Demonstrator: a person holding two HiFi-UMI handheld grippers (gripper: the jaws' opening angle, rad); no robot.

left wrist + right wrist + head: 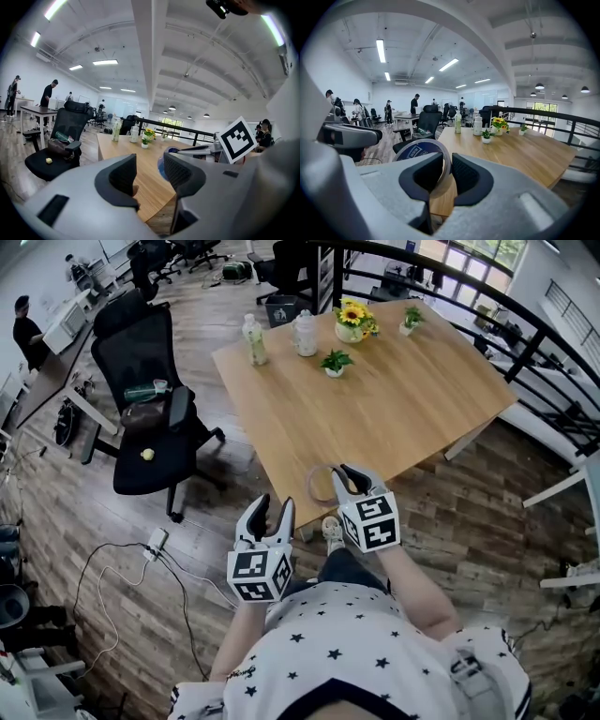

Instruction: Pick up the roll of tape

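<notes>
The roll of tape (322, 483) is a thin clear ring with a blue printed core (417, 149). My right gripper (349, 476) is shut on it, the ring's wall pinched between both pads (446, 169). It hangs just over the near corner of the wooden table (394, 418). My left gripper (272, 512) is lower and to the left, off the table's edge over the floor. It is open with nothing between its fingers (149, 174). In the left gripper view the tape (161, 165) and the right gripper's marker cube (237, 139) show past the right jaw.
At the table's far end stand two bottles (254, 339), a sunflower pot (352, 322) and small potted plants (335, 362). A black office chair (150, 418) with things on its seat is to the left. A cable and power strip (155, 542) lie on the floor. A railing (525, 343) runs at the right.
</notes>
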